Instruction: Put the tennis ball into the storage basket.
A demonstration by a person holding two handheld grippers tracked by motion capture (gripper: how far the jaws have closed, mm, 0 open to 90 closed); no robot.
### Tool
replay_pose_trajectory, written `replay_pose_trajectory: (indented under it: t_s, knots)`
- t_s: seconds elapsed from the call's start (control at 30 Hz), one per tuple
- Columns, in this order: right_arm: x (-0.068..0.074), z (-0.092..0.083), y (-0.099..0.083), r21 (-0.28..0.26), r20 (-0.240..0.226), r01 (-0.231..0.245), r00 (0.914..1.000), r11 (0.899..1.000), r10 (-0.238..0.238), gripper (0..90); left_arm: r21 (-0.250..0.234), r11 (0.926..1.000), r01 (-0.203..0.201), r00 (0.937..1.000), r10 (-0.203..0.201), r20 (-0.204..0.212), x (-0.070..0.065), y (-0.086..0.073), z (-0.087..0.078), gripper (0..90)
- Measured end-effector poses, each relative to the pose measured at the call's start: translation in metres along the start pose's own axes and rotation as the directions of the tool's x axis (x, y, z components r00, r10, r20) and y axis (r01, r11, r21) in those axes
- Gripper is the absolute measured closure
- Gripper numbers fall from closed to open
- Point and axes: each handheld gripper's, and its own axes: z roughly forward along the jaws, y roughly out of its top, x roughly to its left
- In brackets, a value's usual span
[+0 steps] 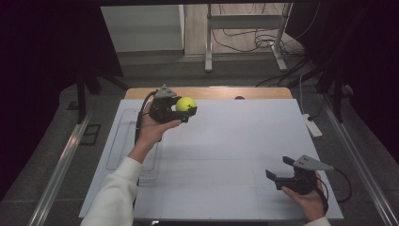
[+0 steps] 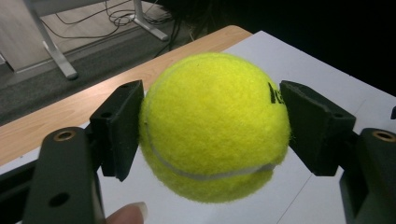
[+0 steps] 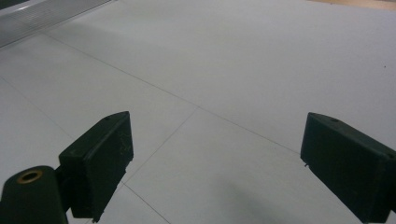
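The left claw [image 1: 187, 111] was clamped on a tennis ball [image 1: 186, 103], held above the tabletop [image 1: 226, 155] near its far left corner. The grip looked risky: only the two flat pads [image 2: 122, 126] met a round, fuzzy felt surface at its widest part, so a tilt or slackened squeeze could let the ball roll out and bounce off the far edge. The right claw [image 1: 278, 172] stood released, holding nothing, near the right front corner over smooth white sheeting.
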Motion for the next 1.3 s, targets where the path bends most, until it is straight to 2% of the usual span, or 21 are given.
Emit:
replay_pose_trajectory:
  t_s: [0.43,0.77,1.3]
  knots:
    - [0.000,0.000,0.000,0.001,0.000,0.001,1.0000,1.000,-0.001,9.9,-0.001,0.9999,0.012,0.9988,-0.012,-0.046,0.011,0.000,-0.012,27.0]
    - [0.001,0.000,0.000,0.001,0.004,0.002,1.0000,1.000,-0.002,9.8,0.013,0.9995,0.029,0.9958,-0.028,-0.087,0.022,-0.004,-0.018,27.0]
    - [0.000,0.000,0.000,-0.003,0.001,-0.002,1.0000,1.000,0.002,9.9,0.027,0.9989,0.039,0.9903,-0.035,-0.134,0.033,-0.005,-0.023,27.0]
